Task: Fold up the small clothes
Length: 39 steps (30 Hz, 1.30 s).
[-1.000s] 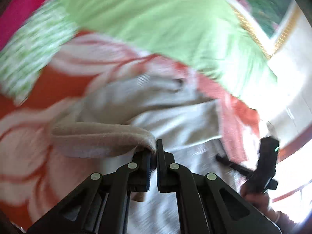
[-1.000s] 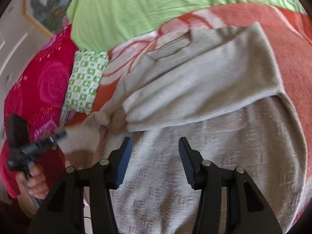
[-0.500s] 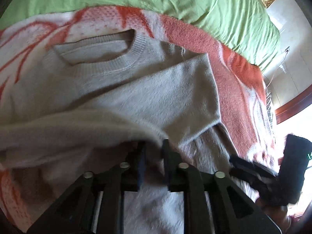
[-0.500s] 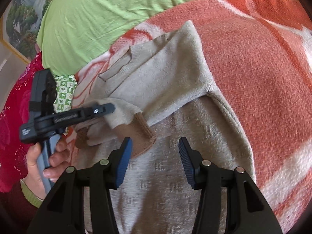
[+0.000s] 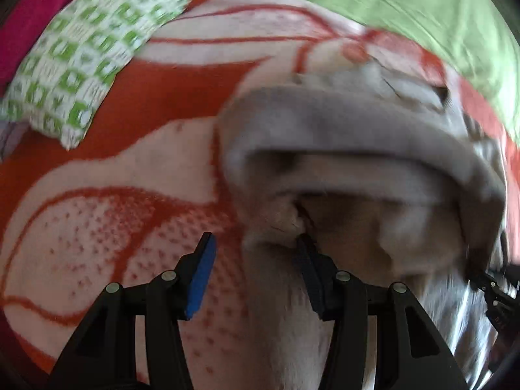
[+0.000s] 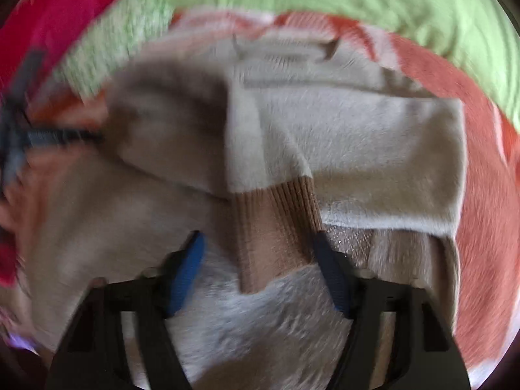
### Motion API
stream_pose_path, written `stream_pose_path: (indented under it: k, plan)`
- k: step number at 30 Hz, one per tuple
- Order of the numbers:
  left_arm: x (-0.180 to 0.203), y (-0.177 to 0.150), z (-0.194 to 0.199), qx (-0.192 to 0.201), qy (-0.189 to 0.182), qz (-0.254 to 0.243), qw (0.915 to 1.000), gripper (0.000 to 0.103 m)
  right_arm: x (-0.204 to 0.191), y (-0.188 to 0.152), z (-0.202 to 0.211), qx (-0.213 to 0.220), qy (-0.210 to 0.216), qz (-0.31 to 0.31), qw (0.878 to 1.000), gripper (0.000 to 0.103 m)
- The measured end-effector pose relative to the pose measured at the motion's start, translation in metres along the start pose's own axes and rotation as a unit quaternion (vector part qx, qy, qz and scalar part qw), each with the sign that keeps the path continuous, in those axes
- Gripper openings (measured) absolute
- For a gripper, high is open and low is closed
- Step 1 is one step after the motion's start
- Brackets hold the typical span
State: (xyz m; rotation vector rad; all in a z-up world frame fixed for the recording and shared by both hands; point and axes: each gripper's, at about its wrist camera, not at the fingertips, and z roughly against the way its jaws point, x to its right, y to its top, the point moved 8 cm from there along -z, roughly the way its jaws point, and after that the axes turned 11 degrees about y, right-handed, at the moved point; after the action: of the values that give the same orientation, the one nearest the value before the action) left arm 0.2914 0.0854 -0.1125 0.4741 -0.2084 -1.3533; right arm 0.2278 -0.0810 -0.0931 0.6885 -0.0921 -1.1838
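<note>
Left gripper (image 5: 256, 240) first: its jaws are opening, blue pads well apart and pressing on nothing. The near left edge of the grey sweater (image 5: 341, 123) lies between them, brushing the right finger. Just beyond, a fold of the sweater bulges up in a blurred arch.

Over to the right gripper (image 6: 259, 239): jaws closing, yet the pads show apart, with the brown ribbed cuff (image 6: 276, 227) lying between them and no squeeze visible. That sleeve crosses the sweater's chest, the other sleeve folded flat to the right.

The sweater lies on an orange and white blanket (image 5: 146, 113). A green checked cloth (image 5: 74, 55) sits far left, a lime sheet (image 5: 406, 6) along the far side.
</note>
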Motion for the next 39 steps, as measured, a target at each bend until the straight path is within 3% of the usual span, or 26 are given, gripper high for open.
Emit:
stream_pose_path:
  k: [2,3,4,5,6,8,9,12,16,21,24,29,31,32,33,36,39]
  plan:
    - [-0.001,0.002,-0.005,-0.009,-0.001,0.012,0.9999,0.053,0.001,0.015,0.018,0.007,0.062,-0.041,0.997,0.006]
    - [0.001,0.003,-0.006,-0.005,0.002,0.010,0.9999,0.053,-0.001,0.035,0.046,0.044,0.156,-0.095,0.982,0.006]
    - [0.004,0.004,-0.005,0.000,0.008,0.005,1.0000,0.052,0.001,0.052,0.072,0.077,0.222,-0.132,0.963,0.006]
    - [0.005,0.004,-0.005,0.002,0.012,0.000,0.9999,0.052,0.006,0.069,0.099,0.110,0.281,-0.163,0.939,0.006]
    - [0.007,0.005,-0.005,0.004,0.014,-0.002,0.9999,0.052,0.016,0.090,0.134,0.151,0.342,-0.188,0.908,0.006]
    - [0.008,0.004,-0.007,0.001,0.011,0.004,0.9999,0.054,0.038,0.110,0.171,0.193,0.376,-0.209,0.882,0.006]
    - [0.007,0.005,-0.009,-0.002,0.006,0.009,0.9999,0.054,0.058,0.116,0.179,0.201,0.368,-0.217,0.882,0.006]
    - [0.005,0.005,-0.010,-0.003,0.000,0.024,0.9997,0.054,0.108,0.104,0.154,0.168,0.288,-0.266,0.904,0.006]
    - [0.006,0.002,-0.002,0.007,0.005,0.026,0.9996,0.051,0.133,0.071,0.109,0.119,0.254,-0.310,0.909,0.006]
    - [0.014,0.011,0.017,0.051,0.001,-0.016,0.9985,0.050,0.116,0.066,0.109,0.142,0.286,-0.294,0.901,0.006]
    - [0.003,0.023,0.021,0.057,-0.044,-0.004,0.9974,0.053,0.101,0.079,0.133,0.164,0.293,-0.246,0.909,0.006]
    - [0.008,0.027,-0.008,-0.002,-0.113,-0.027,0.9932,0.053,0.087,0.112,0.170,0.204,0.315,-0.181,0.909,0.006]
    - [0.016,0.027,-0.016,-0.028,-0.155,-0.022,0.9872,0.050,0.083,0.122,0.178,0.212,0.320,-0.167,0.908,0.006]
    - [0.022,0.026,-0.017,-0.033,-0.164,-0.025,0.9856,0.038,0.082,0.126,0.180,0.215,0.321,-0.162,0.908,0.006]
    - [0.029,0.026,-0.018,-0.034,-0.163,-0.036,0.9854,0.032,0.081,0.129,0.181,0.217,0.322,-0.160,0.908,0.006]
    - [0.038,0.027,-0.012,-0.008,-0.114,-0.055,0.9919,0.019,0.080,0.136,0.186,0.229,0.331,-0.160,0.902,0.006]
    - [0.013,0.032,0.017,0.029,-0.110,0.018,0.9933,0.018,0.085,0.134,0.199,0.260,0.350,-0.160,0.885,0.006]
